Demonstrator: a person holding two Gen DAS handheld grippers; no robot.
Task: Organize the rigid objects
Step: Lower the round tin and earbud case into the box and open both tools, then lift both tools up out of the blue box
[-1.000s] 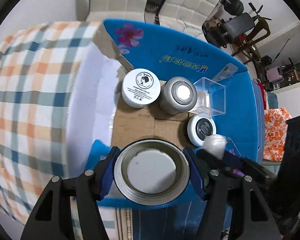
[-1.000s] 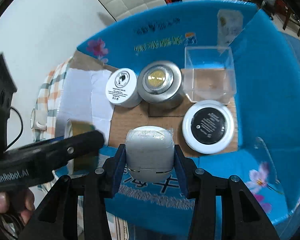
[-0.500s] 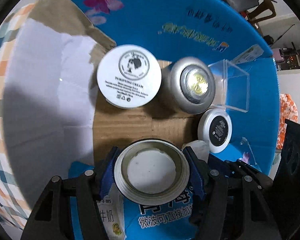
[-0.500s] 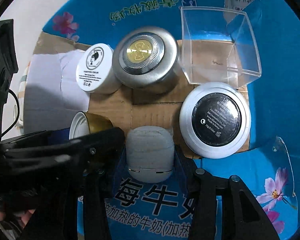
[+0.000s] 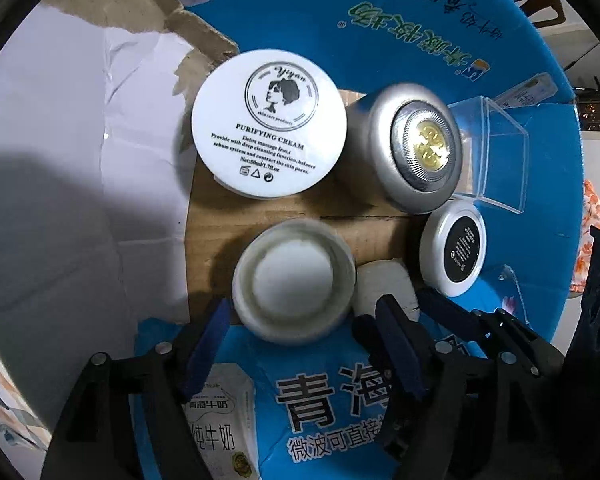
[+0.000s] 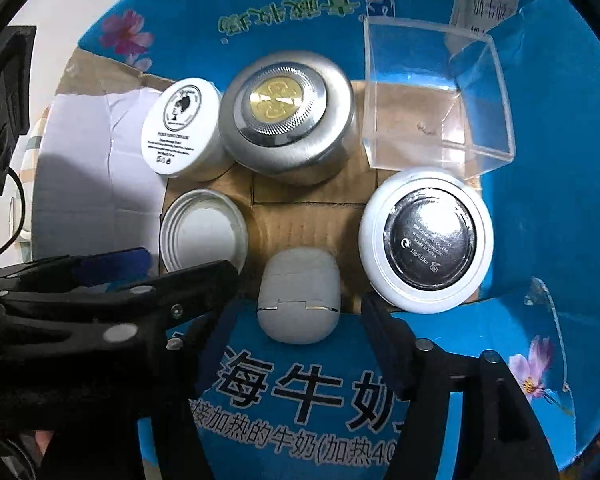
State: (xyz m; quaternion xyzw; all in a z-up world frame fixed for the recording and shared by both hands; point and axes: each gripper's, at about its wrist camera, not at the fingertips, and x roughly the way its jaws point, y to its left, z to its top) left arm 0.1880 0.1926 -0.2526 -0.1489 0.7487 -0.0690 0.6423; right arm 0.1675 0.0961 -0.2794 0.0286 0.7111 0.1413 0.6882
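Note:
Both grippers hover over an open blue cardboard box [image 5: 420,24]. My left gripper [image 5: 300,332] is open; a round open-topped white cap [image 5: 294,280] rests on the box floor between and just beyond its fingertips, also in the right wrist view [image 6: 202,238]. My right gripper [image 6: 296,320] is open; a small grey-white earbud case [image 6: 298,294] lies on the floor between its fingertips, also in the left wrist view [image 5: 384,286]. The cap and case sit side by side.
In the box stand a white "Purifying Cream" jar [image 5: 268,124], a silver jar with gold emblem [image 6: 286,116], a clear plastic cube [image 6: 432,96] and a white jar with black disc [image 6: 426,238]. Box walls [image 6: 560,200] rise all around. The left gripper's arm [image 6: 100,292] crosses the right view.
Both grippers lowered into the box and opened. The left one let go of the round cap, the right one let go of the earbud case; both now rest on the box floor.

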